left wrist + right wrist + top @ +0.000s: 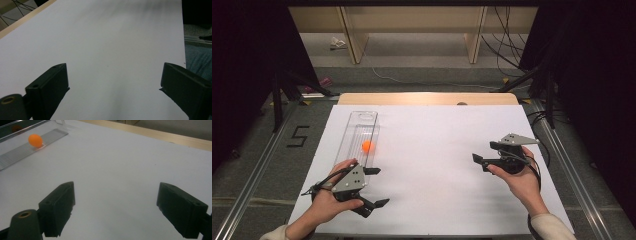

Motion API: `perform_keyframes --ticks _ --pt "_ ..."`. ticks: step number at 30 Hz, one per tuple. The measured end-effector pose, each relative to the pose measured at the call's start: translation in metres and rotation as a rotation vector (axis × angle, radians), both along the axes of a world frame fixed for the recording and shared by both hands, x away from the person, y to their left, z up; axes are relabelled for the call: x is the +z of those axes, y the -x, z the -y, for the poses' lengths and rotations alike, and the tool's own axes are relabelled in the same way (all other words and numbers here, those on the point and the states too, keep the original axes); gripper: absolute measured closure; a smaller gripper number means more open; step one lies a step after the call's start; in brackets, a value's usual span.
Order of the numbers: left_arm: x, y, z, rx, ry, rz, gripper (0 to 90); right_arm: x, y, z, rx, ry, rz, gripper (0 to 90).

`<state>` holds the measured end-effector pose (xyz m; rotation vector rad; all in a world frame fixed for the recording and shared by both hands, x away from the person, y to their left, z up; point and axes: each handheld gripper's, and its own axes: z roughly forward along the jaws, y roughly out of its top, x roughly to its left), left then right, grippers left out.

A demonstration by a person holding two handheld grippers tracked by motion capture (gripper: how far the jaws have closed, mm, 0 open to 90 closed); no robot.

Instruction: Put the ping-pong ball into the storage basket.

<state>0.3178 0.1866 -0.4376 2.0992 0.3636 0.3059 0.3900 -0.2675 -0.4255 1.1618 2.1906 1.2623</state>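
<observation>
A small orange ball [367, 146] lies in a long clear plastic tray [357, 125] on the left of the white table top [437, 150]. My left gripper [378, 186] is held near the front edge, just in front of the tray's near end, jaws wide open and pointing right. In the left gripper view its jaws [114, 66] have only bare white surface between them. My right gripper [483, 151] is on the right side, open, pointing left. In the right gripper view, the gripper [116, 184] is empty, and the ball [35, 140] sits in the tray [17, 155] far off at upper left.
A wooden strip [427, 98] borders the table's far edge. Metal rails [262, 165] run along both sides. Wooden furniture legs [354, 40] and loose cables [507, 45] are on the floor beyond. Dark stands [282, 85] flank the far corners.
</observation>
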Motion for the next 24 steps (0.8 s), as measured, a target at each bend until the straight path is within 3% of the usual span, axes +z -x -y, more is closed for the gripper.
perform_keyframes --ticks 24 --pt "0.0 -0.0008 0.0006 0.0 0.001 -0.003 7.3 -0.0018 0.0086 0.0049 -0.007 -0.03 0.018 16.2"
